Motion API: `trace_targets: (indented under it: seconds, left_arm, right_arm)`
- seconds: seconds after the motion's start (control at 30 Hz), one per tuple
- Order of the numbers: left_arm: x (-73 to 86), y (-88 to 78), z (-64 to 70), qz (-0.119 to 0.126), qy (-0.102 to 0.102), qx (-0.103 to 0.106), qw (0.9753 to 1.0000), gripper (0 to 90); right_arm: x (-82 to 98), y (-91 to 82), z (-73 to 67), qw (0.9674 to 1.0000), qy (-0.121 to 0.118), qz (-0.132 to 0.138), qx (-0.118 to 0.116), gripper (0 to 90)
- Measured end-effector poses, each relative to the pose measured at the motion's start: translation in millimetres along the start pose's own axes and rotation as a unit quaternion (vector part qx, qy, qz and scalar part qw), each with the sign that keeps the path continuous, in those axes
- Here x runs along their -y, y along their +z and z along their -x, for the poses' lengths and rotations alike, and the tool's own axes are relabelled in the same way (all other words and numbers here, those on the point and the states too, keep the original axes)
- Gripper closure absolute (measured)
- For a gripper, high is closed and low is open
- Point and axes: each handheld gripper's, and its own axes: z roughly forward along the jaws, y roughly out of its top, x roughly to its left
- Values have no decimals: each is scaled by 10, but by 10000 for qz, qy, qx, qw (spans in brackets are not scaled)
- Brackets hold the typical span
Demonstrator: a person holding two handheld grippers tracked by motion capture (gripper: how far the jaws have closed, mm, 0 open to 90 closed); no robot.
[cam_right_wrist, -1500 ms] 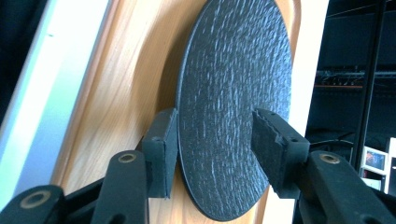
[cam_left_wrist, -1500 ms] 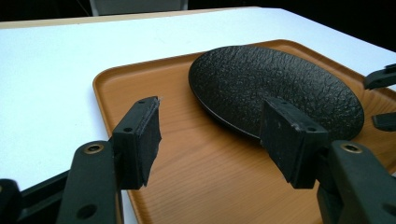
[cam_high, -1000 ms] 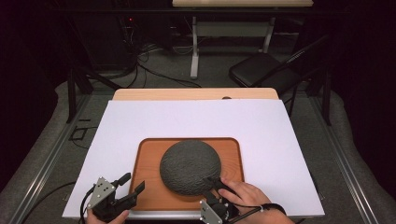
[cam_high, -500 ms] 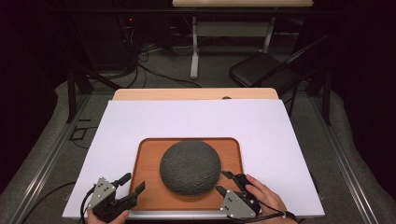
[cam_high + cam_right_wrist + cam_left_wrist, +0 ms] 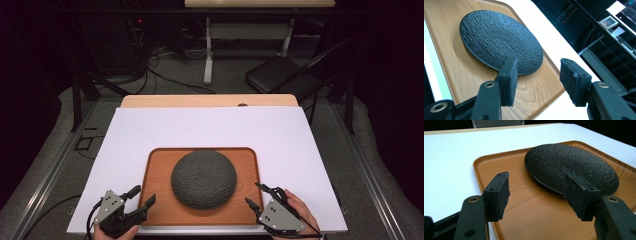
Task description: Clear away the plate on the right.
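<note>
A dark round textured plate (image 5: 203,178) lies in the middle of a wooden tray (image 5: 159,170) near the front of the white table. My left gripper (image 5: 143,195) hovers open at the tray's front left corner, pointing toward the plate. In the left gripper view its gripper (image 5: 540,192) has nothing between the pads, with the plate (image 5: 564,162) and tray (image 5: 524,205) just ahead. My right gripper (image 5: 254,194) stands open at the tray's front right corner. The right gripper view shows its gripper (image 5: 540,80) empty over the tray (image 5: 456,67), short of the plate (image 5: 499,37).
A white sheet (image 5: 200,125) covers the tabletop, with a wooden strip (image 5: 210,101) at its far edge. Beyond the table, a black folding chair (image 5: 280,75), cables and a desk's legs (image 5: 209,55) stand on the grey floor. The front table edge runs just below both hands.
My right gripper has slid to the right, from in front of the plate to the tray's front right corner. The left gripper, plate and tray have stayed put.
</note>
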Motion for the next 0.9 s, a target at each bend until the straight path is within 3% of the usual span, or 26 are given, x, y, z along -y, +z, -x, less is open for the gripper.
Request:
trace_targets:
  seconds: [0.33,0.63,0.9]
  left_arm:
    - [3,13,7,-18,7,-3,10000,377]
    - [4,26,9,-34,18,29,10000,376]
    - [4,32,10,-66,22,31,10000,375]
  right_arm:
    - [248,-12,-67,9988,492,44,-17,476]
    - [441,89,-57,9937,1095,34,-256,461]
    - [489,135,-40,9916,1257,23,-309,450]
